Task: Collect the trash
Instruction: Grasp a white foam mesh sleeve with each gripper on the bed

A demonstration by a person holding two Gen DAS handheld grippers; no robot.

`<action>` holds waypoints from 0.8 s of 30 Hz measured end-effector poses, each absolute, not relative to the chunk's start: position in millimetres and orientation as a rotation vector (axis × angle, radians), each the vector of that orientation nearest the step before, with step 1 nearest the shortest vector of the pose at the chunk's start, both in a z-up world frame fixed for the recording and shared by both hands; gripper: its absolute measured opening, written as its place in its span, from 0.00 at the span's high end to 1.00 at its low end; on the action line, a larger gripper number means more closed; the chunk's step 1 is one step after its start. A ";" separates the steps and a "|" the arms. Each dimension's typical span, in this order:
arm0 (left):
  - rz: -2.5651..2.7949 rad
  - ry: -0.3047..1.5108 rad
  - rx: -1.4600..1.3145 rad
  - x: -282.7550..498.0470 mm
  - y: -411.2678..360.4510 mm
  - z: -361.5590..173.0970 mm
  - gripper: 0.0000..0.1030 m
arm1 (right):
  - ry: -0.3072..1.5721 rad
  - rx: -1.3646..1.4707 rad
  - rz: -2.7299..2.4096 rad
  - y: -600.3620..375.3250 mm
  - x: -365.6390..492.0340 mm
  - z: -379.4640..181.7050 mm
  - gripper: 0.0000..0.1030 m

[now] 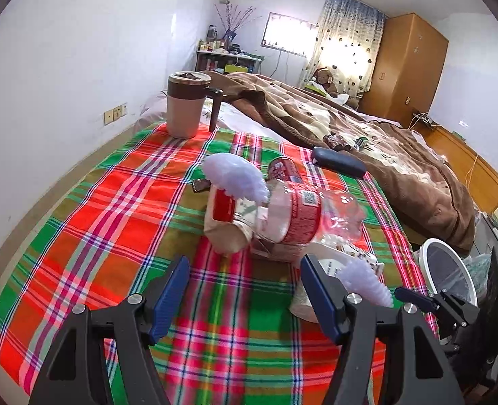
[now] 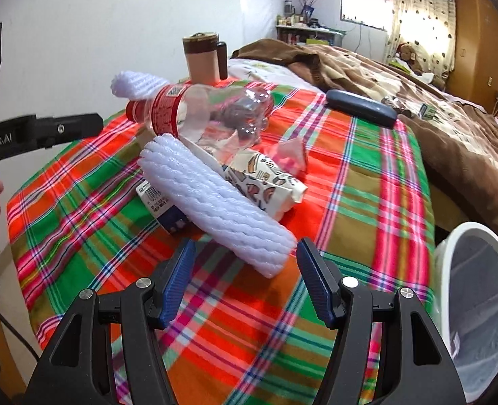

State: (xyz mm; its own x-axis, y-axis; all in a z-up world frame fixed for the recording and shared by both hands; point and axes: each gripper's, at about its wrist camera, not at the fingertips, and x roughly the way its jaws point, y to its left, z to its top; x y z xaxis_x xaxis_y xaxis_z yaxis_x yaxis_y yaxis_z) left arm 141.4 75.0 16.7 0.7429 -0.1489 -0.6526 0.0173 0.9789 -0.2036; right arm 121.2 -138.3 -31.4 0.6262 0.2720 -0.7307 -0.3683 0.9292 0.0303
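With both the right gripper (image 2: 245, 281) and left gripper (image 1: 245, 295) open and empty, take the foam sleeve (image 2: 215, 202) at lower centre across its middle; it looks light, soft and squashy.

White walls (image 1: 63, 67) enclose a bed (image 1: 367, 141) under a brown blanket; a sunlit window (image 1: 289, 33) (heart-print curtain (image 1: 346, 44) beside it) adjoins a wooden wardrobe (image 1: 407, 67) and cluttered shelf (image 1: 228, 57).
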 end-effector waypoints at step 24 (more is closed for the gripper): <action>-0.033 0.780 -0.195 245.3 97.5 37.7 0.27 | 0.820 -0.014 0.350 -148.1 121.6 -30.9 0.86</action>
State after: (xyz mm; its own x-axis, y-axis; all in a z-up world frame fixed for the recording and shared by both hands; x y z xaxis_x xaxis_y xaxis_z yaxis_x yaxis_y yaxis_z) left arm 245.3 97.5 37.7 0.7110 -0.1017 -0.6958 -0.0422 0.9815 -0.1867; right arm 121.6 -148.1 -30.9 0.6284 0.3001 -0.7177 -0.3105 0.9427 0.1222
